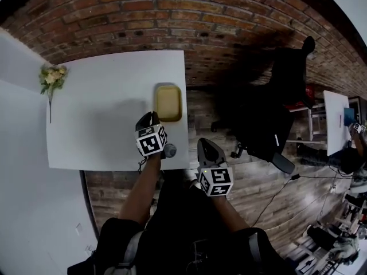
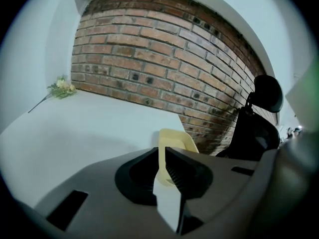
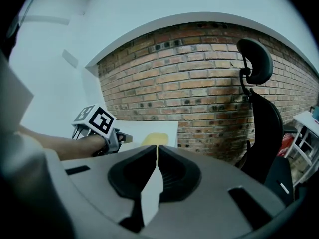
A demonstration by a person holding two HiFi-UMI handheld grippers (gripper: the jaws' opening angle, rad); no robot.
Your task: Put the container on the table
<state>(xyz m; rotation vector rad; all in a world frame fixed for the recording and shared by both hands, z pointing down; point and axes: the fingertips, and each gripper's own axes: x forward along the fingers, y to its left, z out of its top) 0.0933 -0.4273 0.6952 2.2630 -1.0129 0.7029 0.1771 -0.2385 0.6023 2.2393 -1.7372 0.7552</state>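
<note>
Pale yellow rectangular plastic container [image 1: 168, 102] sits flat on the white rectangular surface [image 1: 103, 107], close to its R edge and toward the red brick wall [image 1: 172, 16]. Nothing is touching it.

L claw [image 1: 149, 120]: over the near R part of the surface, tip just short of the container, pointing toward it. In L gripper view I see the jaws only a thin slit apart w/ nothing held; the container [image 2: 177, 139] shows beyond the tips.

R claw [image 1: 207, 146]: off the surface, over the wood plank floor [image 1: 258, 188], near the surface's R corner. In R gripper view I see the jaws pressed together at the tips and empty. The container [image 3: 155, 139] and the L claw's marker cube [image 3: 94, 119] lie ahead of it.

Small bunch of cream flowers [image 1: 53, 76] on the far L corner of the surface, well apart from the container. Black high-back office chair [image 1: 275, 119] stands to the R by the wall.
</note>
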